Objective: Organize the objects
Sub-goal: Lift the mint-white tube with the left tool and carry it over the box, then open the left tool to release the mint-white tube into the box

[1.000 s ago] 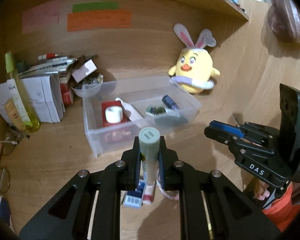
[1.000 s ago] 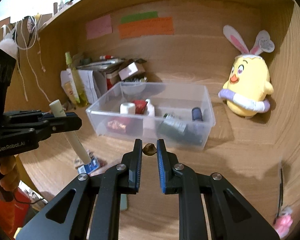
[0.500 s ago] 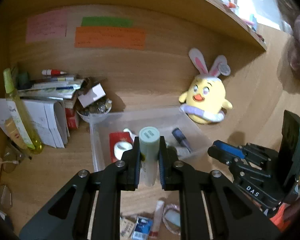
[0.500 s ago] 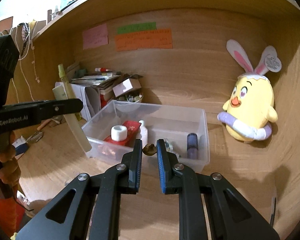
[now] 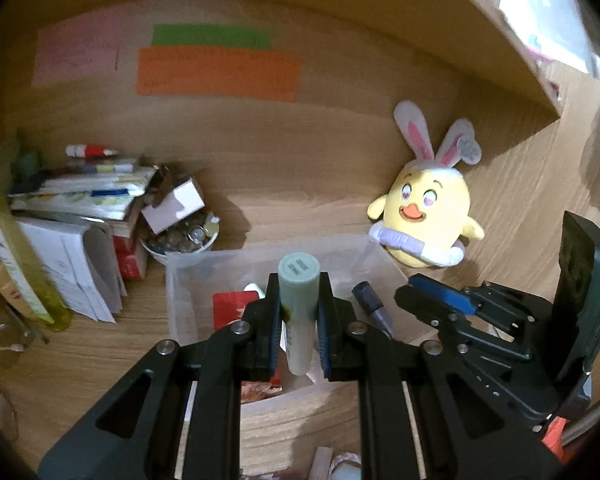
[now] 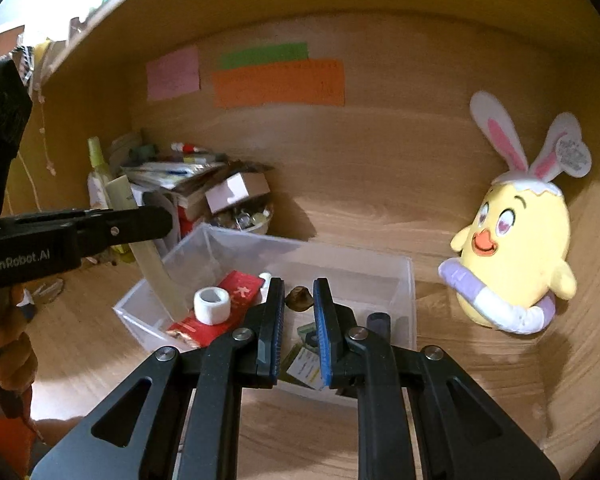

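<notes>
My left gripper (image 5: pixel 299 294) is shut on a pale green tube (image 5: pixel 299 308) and holds it upright over the clear plastic bin (image 5: pixel 180 280). In the right wrist view the same tube (image 6: pixel 156 276) hangs down at the bin's (image 6: pixel 410 280) left end. My right gripper (image 6: pixel 299 300) is shut on a small brown object (image 6: pixel 299 299) above the bin's front. In the bin lie a white tape roll (image 6: pixel 212 306), a red packet (image 6: pixel 236 290), a dark cylinder (image 6: pixel 379 322) and a green-white packet (image 6: pixel 306 362).
A yellow chick plush with bunny ears (image 6: pixel 516 256) stands right of the bin. Stacked books and papers (image 5: pixel 80 216), a bowl of small items (image 5: pixel 184 236) and a yellow-green bottle (image 5: pixel 8 240) crowd the left. Sticky notes (image 5: pixel 218 72) hang on the back wall.
Both grippers have moved forward toward the bin. The left one has carried the tube from above the loose items on the desk to over the bin. The right grip is unchanged.
</notes>
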Motion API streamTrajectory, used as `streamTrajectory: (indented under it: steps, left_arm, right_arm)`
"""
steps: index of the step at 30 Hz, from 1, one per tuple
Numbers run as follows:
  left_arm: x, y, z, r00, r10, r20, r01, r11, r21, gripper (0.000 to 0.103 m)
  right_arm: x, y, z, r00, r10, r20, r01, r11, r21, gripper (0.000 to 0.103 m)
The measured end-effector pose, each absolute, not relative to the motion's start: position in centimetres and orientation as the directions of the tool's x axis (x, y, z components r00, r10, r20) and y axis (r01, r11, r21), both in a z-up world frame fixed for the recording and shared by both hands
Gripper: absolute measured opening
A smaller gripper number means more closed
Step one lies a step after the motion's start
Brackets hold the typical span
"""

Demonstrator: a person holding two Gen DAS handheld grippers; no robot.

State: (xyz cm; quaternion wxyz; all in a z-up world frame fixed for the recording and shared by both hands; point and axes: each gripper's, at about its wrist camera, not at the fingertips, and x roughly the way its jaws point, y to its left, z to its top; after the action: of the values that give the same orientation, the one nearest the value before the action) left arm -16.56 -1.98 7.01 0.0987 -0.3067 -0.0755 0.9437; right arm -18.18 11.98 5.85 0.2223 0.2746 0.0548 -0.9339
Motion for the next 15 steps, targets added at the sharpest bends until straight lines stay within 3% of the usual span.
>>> streamTrajectory:
  steps: [15]
  left_arm:
    - [-20.2, -2.0, 1.7, -0.673, 0.337, -0.658, -0.159, -0.935, -0.317, 0.015]
  right_arm:
    - [-21.2, 10.4, 1.3, -0.638, -0.404, -0.655, 0.48, -0.874, 0.071, 0.013]
